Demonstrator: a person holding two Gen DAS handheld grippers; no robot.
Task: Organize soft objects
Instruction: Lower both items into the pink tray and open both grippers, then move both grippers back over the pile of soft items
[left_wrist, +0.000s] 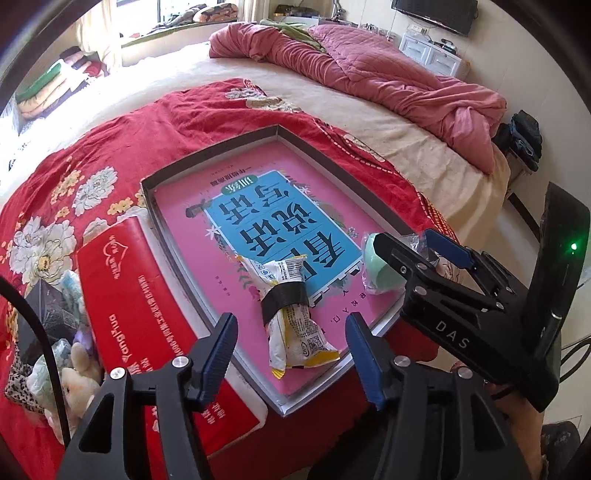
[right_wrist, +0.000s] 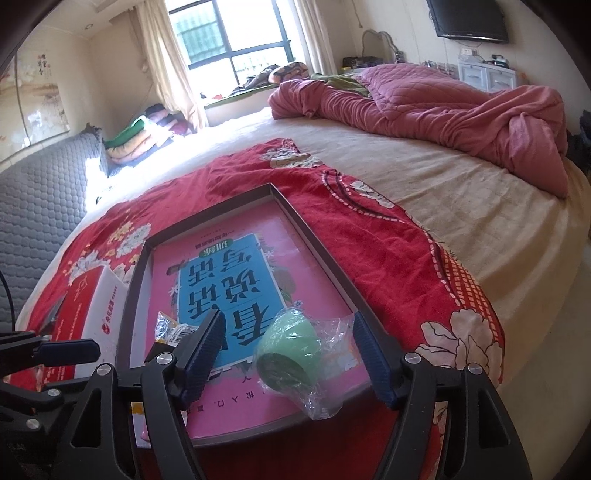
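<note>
A shallow grey-rimmed tray (left_wrist: 173, 251) with a pink and blue printed floor lies on a red floral blanket. In the tray lies a white and yellow snack packet (left_wrist: 291, 314) banded with black tape. It sits between the blue pads of my left gripper (left_wrist: 291, 350), which stand apart from it. A green soft ball in clear plastic wrap (right_wrist: 288, 350) rests at the tray's (right_wrist: 317, 236) near right corner. My right gripper (right_wrist: 288, 354) is open around it with gaps on both sides. The right gripper (left_wrist: 413, 247) also shows over the green ball (left_wrist: 373, 266) in the left wrist view.
A red and white carton (left_wrist: 147, 332) lies left of the tray, with plush toys (left_wrist: 74, 369) and a dark box beside it. A crumpled pink quilt (left_wrist: 369, 74) covers the bed's far side. The bed edge drops off on the right (right_wrist: 535, 295).
</note>
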